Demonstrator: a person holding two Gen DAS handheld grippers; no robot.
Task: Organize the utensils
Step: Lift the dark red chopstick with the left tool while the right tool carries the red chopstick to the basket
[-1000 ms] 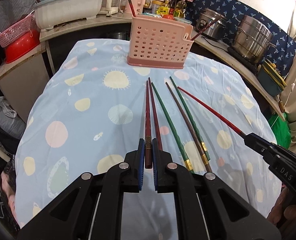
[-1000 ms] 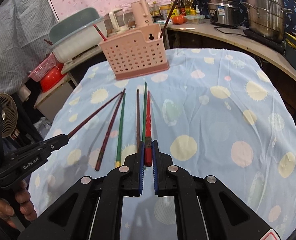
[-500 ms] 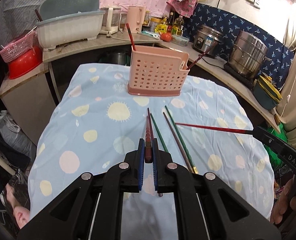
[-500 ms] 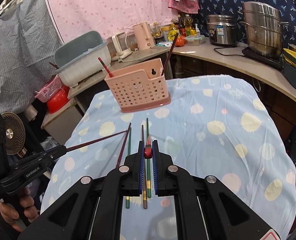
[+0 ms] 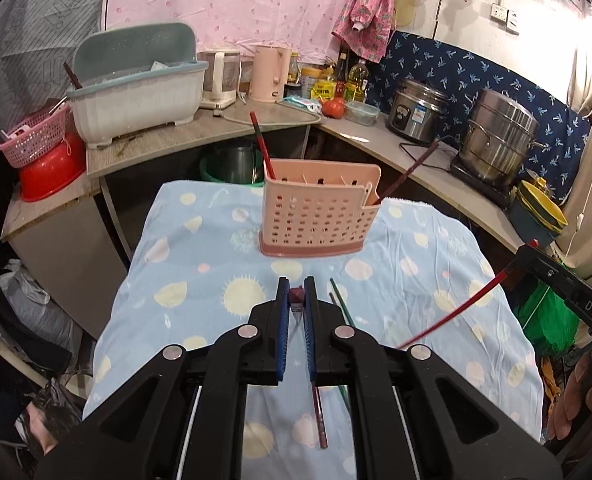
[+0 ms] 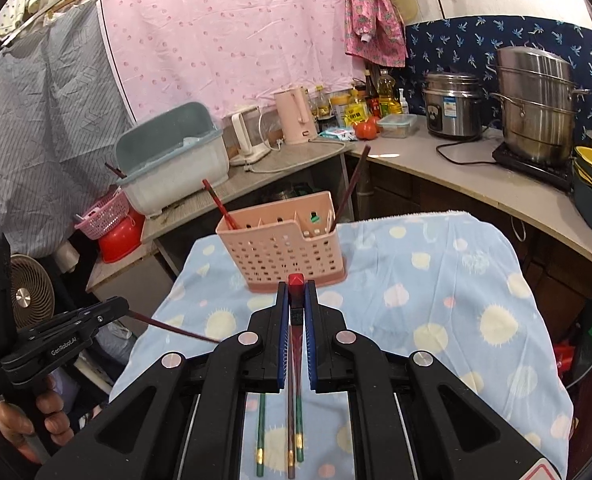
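Observation:
A pink perforated utensil basket (image 5: 318, 216) (image 6: 281, 248) stands at the far end of the blue spotted tablecloth (image 5: 199, 264) and holds two chopsticks. My left gripper (image 5: 296, 294) is shut on a dark red chopstick (image 5: 296, 295), raised above the cloth. My right gripper (image 6: 296, 292) is shut on a bright red chopstick (image 6: 296, 281), also raised; it shows in the left wrist view (image 5: 452, 316). A dark red chopstick (image 5: 320, 416), two green ones (image 6: 259, 432) and a brown one (image 6: 291, 432) lie on the cloth below.
A counter wraps behind and right with a dish tub (image 5: 135, 88), pink kettle (image 5: 267, 74), rice cooker (image 5: 418, 110), steel pot (image 5: 500, 136) and bowls (image 5: 540, 208). A fan (image 6: 29, 292) stands at the left. The table's edges drop on both sides.
Both grippers have lifted their chopsticks off the cloth and risen well above the table. The held chopsticks have tilted, with their far ends swinging down and away from the row.

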